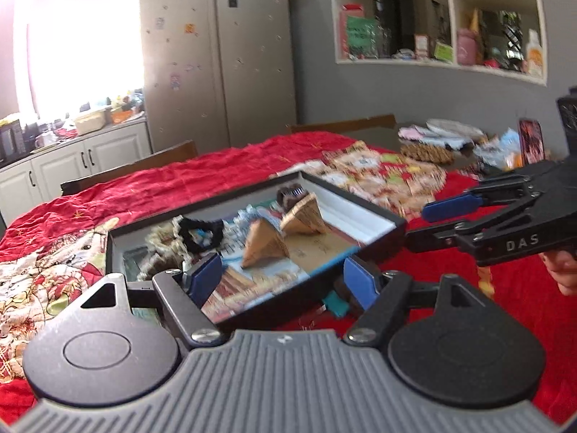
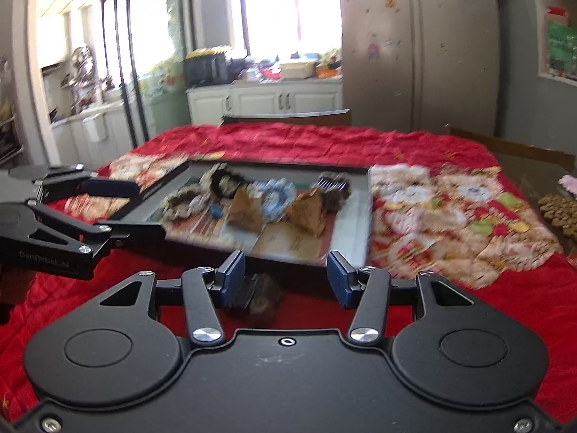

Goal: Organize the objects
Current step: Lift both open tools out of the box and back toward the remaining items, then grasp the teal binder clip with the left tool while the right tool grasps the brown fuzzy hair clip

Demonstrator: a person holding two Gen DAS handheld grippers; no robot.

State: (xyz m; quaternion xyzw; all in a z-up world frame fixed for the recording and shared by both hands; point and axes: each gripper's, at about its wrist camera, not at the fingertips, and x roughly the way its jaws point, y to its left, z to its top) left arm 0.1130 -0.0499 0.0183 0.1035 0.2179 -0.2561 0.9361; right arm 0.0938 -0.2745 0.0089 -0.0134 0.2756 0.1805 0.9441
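Matte black linkage arms with silver screw heads and blue finger pads on the left gripper (image 1: 281,278) and the right gripper (image 2: 285,276); ribbed grey housing on the left, smooth black on the right; white "DAS" lettering on one side plate; bare skin of a hand (image 1: 562,270) behind it

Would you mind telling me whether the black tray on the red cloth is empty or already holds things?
It holds things. The black tray contains two brown woven cones, a black scrunchie and a hair comb.
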